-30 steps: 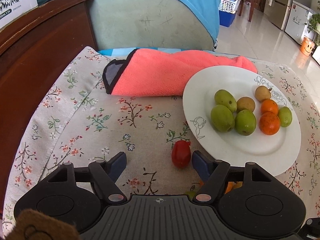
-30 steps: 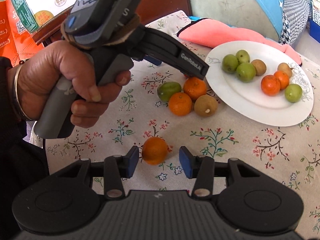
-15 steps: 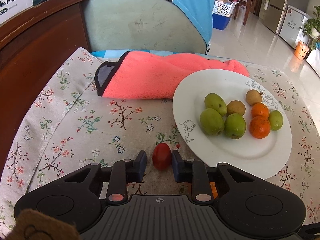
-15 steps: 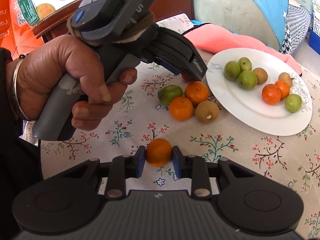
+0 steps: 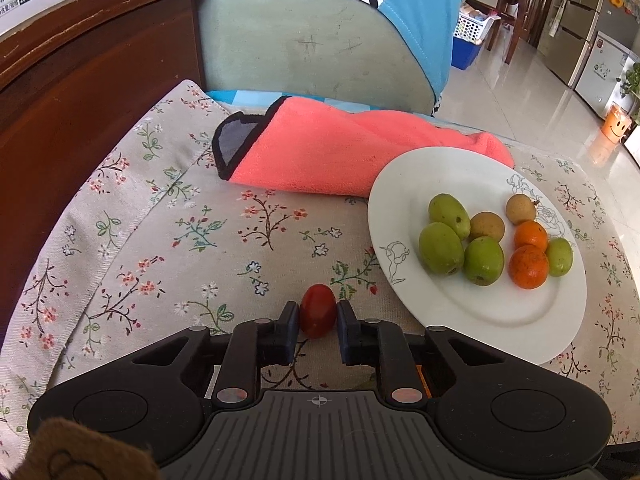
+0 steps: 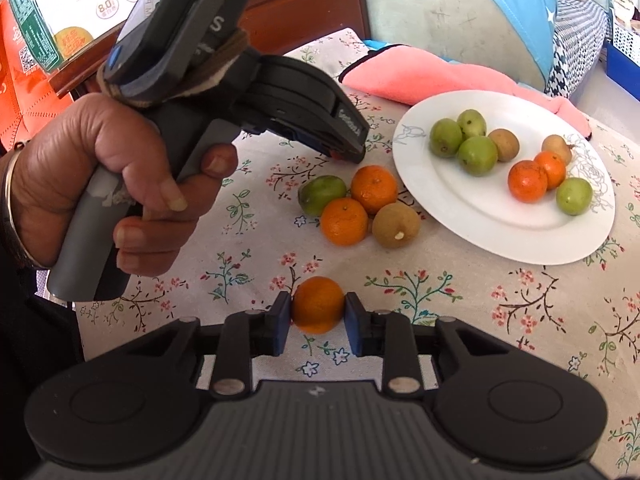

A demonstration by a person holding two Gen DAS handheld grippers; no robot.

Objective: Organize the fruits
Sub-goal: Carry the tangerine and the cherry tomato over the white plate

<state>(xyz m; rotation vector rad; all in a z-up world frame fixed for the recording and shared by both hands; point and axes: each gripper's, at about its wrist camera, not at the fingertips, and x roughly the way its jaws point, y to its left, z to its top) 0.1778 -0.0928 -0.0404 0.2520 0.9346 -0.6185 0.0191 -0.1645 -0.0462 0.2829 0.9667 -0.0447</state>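
My left gripper [image 5: 318, 314] is shut on a small red tomato [image 5: 318, 312] that rests on the floral tablecloth, just left of the white plate [image 5: 460, 312]. In the right wrist view that same left gripper [image 6: 347, 155] shows from the side, held in a hand [image 6: 100, 184], its tips hiding the tomato. My right gripper [image 6: 318, 310] is shut on a small orange [image 6: 318, 304] on the cloth. Between it and the plate [image 6: 480, 216] lie two oranges [image 6: 360, 204], a green fruit [image 6: 322, 194] and a brown fruit [image 6: 396, 224]. The plate carries several green, brown and orange fruits [image 6: 476, 148].
A pink folded towel [image 5: 340, 156] lies behind the plate at the table's far side. A dark wooden cabinet [image 5: 80, 80] borders the left, with milk cartons [image 6: 60, 20] on it. A padded chair back [image 5: 312, 40] stands beyond the table. Bare floral cloth [image 5: 160, 240] spreads left of the tomato.
Both grippers closed from wide open: the left one on the tomato, the right one on the orange. Neither hand has shifted noticeably.
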